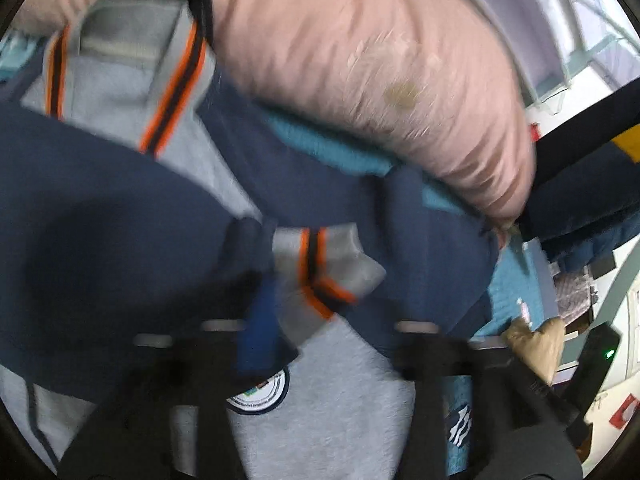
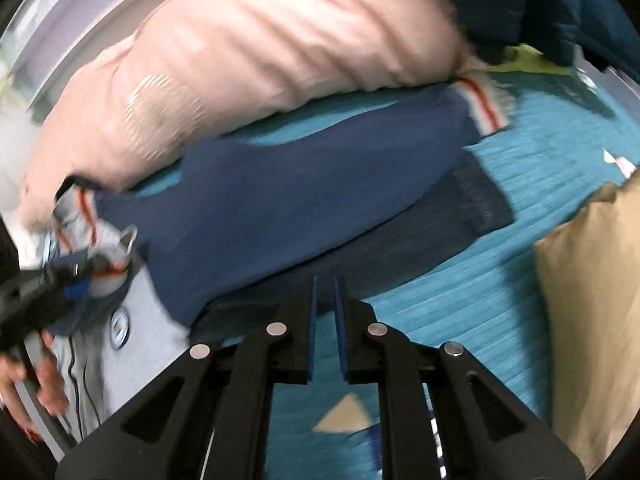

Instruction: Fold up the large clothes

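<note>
A navy and grey sweatshirt lies spread across the teal bed cover, its far edge pushed up against a long pink pillow. One sleeve stretches away toward the pillow's end, its grey cuff with an orange stripe lying flat on the cover; the other sleeve is drawn in over the grey chest, where a round badge shows. That looks like the sleeve-in fold, made so the body can later be doubled without loose arms trailing.

The left gripper hangs over the folded-in sleeve's cuff. Its jaws stand wide apart and the cuff lies in front of them rather than pinched, so I judge the sleeve is let go where it is meant to rest. The picture is blurred, and I cannot tell whether a pad brushes the cloth.

The right gripper hovers low over the near navy hem, jaws nearly closed with a thin gap and nothing between the blue pads. It seems free to take the far sleeve next. A tan cushion sits on the cover to the right, clear of the garment.
</note>
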A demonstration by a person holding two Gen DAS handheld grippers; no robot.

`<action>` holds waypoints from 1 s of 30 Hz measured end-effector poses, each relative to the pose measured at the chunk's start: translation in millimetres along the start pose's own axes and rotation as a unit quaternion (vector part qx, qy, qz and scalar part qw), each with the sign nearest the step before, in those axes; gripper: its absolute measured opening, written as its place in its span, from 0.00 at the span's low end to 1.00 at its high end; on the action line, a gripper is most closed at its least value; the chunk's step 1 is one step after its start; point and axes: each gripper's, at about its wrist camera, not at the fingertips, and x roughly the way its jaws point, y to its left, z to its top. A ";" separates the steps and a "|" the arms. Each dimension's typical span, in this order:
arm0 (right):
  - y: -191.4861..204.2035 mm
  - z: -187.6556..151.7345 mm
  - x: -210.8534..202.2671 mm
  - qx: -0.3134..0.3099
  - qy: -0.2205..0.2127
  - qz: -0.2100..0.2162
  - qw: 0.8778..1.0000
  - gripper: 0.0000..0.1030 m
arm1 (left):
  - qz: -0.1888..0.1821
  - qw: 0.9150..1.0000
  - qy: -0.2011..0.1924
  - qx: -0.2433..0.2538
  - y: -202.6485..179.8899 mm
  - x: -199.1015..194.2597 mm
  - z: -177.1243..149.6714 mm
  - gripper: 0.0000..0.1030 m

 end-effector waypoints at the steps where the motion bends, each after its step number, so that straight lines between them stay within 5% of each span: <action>1: -9.4 4.7 -0.4 0.010 -0.006 -0.005 1.000 0.13 | -0.002 1.000 0.009 -0.006 2.1 5.1 -2.3 0.65; 10: -75.0 55.1 19.0 0.116 -0.036 -0.020 0.992 0.21 | -0.013 1.000 -0.013 0.024 -6.0 5.4 -17.1 0.73; 15: -110.8 78.7 42.8 0.200 -0.044 -0.008 0.979 0.33 | 0.053 0.996 -0.014 0.077 -15.1 7.5 -28.8 0.73; 22: -145.3 109.5 74.1 0.275 -0.052 -0.003 0.960 0.44 | 0.158 0.965 0.002 0.211 -40.6 35.6 -51.5 0.79; 28: -162.5 122.3 106.1 0.300 -0.041 0.020 0.953 0.46 | 0.158 0.964 0.002 0.214 -40.0 37.7 -52.1 0.82; 30: -169.9 122.2 112.7 0.313 -0.042 0.047 0.948 0.35 | 0.159 0.963 0.002 0.216 -40.6 36.9 -52.8 0.82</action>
